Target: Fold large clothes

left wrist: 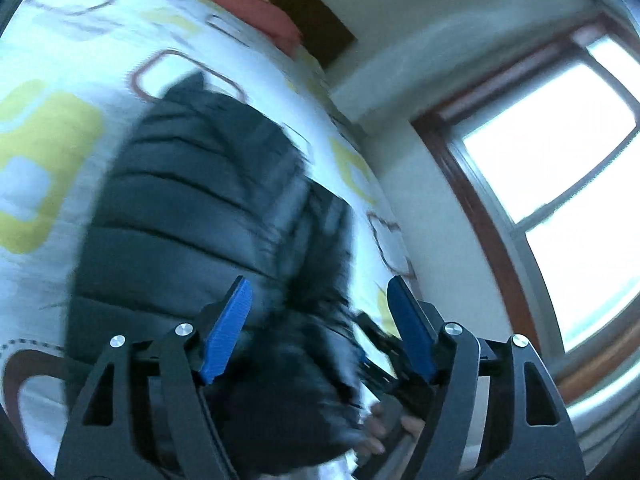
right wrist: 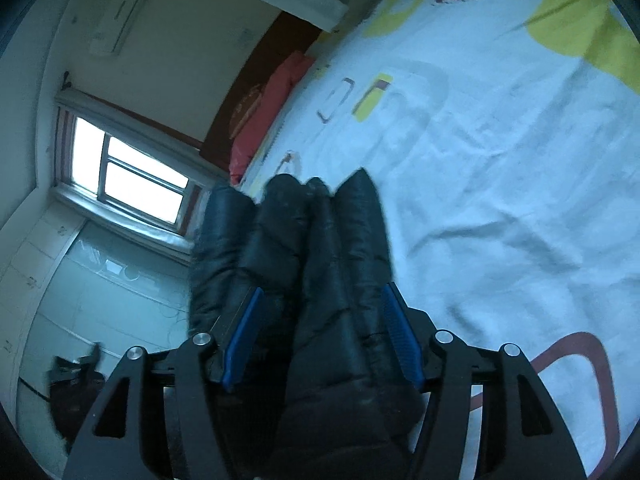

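While right hand-held gripper (right wrist: 320,336) clasps jacket (right wrist: 320,280) (black, quilted)

I counted one black puffer jacket (left wrist: 192,208) on one patterned bedsheet (right wrist: 500,168). Two grippers showed: the left gripper (left wrist: 320,328) and the right gripper (right wrist: 322,338), each with two blue-padded fingers. One red pillow (right wrist: 268,116), one window (right wrist: 128,178), one wall air conditioner (right wrist: 120,16).

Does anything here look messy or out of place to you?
Only the black puffer jacket looks untidy: it lies bunched and rumpled on the patterned bedsheet, one thick fold of it standing between the right tongs. The left-wrist picture is blurred. Nothing looks torn or spilled.
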Demonstrator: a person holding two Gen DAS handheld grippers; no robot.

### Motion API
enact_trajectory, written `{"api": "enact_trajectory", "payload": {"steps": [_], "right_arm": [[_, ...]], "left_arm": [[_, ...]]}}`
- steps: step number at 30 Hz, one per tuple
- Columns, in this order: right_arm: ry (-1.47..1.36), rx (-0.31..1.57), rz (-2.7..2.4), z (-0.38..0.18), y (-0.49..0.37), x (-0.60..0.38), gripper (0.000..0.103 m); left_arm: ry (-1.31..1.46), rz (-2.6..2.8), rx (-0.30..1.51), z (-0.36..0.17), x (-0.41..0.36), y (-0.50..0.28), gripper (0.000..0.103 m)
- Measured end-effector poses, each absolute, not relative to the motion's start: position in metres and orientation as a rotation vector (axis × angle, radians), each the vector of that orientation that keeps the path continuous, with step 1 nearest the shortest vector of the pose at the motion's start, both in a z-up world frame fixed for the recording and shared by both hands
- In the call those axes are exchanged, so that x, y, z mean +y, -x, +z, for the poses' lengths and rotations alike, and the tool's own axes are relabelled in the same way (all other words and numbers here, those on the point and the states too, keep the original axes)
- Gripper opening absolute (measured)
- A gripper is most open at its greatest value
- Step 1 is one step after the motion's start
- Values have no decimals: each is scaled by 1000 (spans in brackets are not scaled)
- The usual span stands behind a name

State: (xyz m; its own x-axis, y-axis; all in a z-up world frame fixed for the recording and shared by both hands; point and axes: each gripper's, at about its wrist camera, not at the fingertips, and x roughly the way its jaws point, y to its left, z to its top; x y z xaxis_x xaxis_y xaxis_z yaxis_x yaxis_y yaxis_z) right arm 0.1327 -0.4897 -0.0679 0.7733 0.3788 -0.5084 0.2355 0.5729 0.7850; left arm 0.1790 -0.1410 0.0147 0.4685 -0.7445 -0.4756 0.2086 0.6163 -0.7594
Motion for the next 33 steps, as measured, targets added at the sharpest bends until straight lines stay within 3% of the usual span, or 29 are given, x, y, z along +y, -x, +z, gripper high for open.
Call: {"api": "enact_trajectory", "payload": {"steps": [15,16,17,18,19,23,28,33], "right_arm": [[-937,781,180,-61,-216,-455,70],[-951,791,191,-63,-222,-453,68],[-960,807,188,-66,-224,-454,60],[-957,821,181,-69,-226,-456,37],[-956,817,169,-71,-224,-460,28],[-954,819,117,-81,-217,-479,21],[-1022,838,128,-104,-214,-498,21],[-1046,851,143,-121,-220,-502,19]], "left_arm": [[876,-477,979,-51,-70,-259,73],[871,-476,981,-53,-70,-263,73],[869,-475,985,-54,-72,-266,73],[873,-479,993,-57,-71,-269,73],[878,-489,1000,-58,-72,-272,73],[856,-520,1007,-57,-87,-275,74],[644,-492,1022,-54,-120,-280,74],[602,-439,1076,-69,-132,-291,74]]}}
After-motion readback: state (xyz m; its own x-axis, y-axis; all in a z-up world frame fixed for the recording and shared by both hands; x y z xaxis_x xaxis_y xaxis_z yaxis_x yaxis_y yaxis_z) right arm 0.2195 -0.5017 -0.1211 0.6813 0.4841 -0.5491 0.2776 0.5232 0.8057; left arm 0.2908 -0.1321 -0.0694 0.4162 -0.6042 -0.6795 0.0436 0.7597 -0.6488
